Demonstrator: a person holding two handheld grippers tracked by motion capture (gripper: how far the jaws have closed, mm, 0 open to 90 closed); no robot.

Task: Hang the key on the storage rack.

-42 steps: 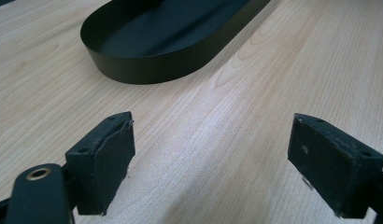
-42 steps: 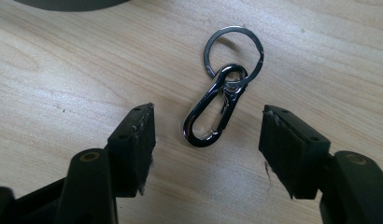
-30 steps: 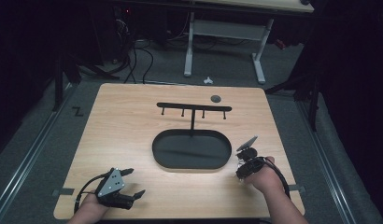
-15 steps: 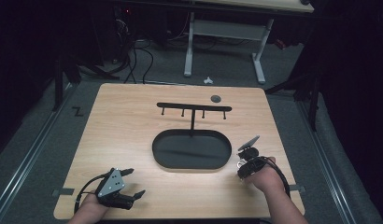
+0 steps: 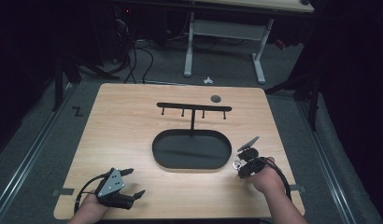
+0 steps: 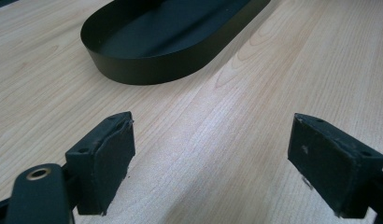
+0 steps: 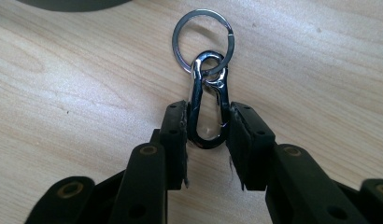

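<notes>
My right gripper (image 7: 207,135) has just been closing and now pinches the carabiner (image 7: 207,105), flat on the table (image 5: 133,135) by the tray (image 5: 192,150). Grip sits low on smooth metal, so it could squirt out; its key ring (image 7: 203,39) may swing. Left gripper (image 6: 213,161) spread, empty. Count: one carabiner, one ring, one tray, one rack (image 5: 193,108) with, I think, four hooks.
</notes>
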